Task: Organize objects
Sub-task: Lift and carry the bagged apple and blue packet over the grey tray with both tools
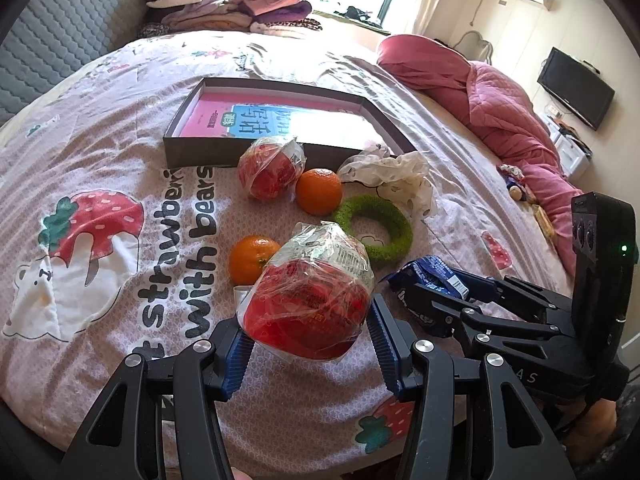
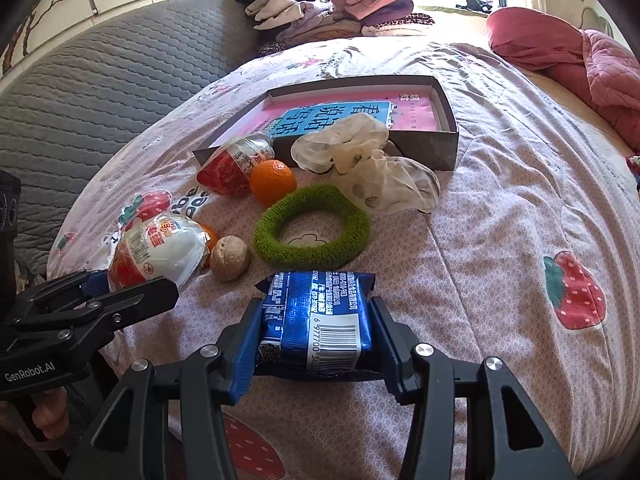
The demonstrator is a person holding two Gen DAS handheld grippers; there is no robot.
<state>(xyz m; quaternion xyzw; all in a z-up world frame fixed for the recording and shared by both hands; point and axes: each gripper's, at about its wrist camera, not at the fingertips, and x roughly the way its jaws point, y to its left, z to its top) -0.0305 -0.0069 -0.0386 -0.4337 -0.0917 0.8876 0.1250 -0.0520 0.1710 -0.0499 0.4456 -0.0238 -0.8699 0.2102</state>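
Observation:
My left gripper is shut on a red-and-white wrapped egg snack, held above the bed; it also shows in the right wrist view. My right gripper is shut on a blue snack packet, seen too in the left wrist view. On the bed lie a second wrapped egg, two oranges, a green ring, a walnut and a crumpled white bag. A dark open box holds a pink-and-blue book.
The pink strawberry bedsheet covers the bed. A red quilt lies at the right, folded clothes at the far end, a grey padded headboard on the left. A TV hangs on the wall.

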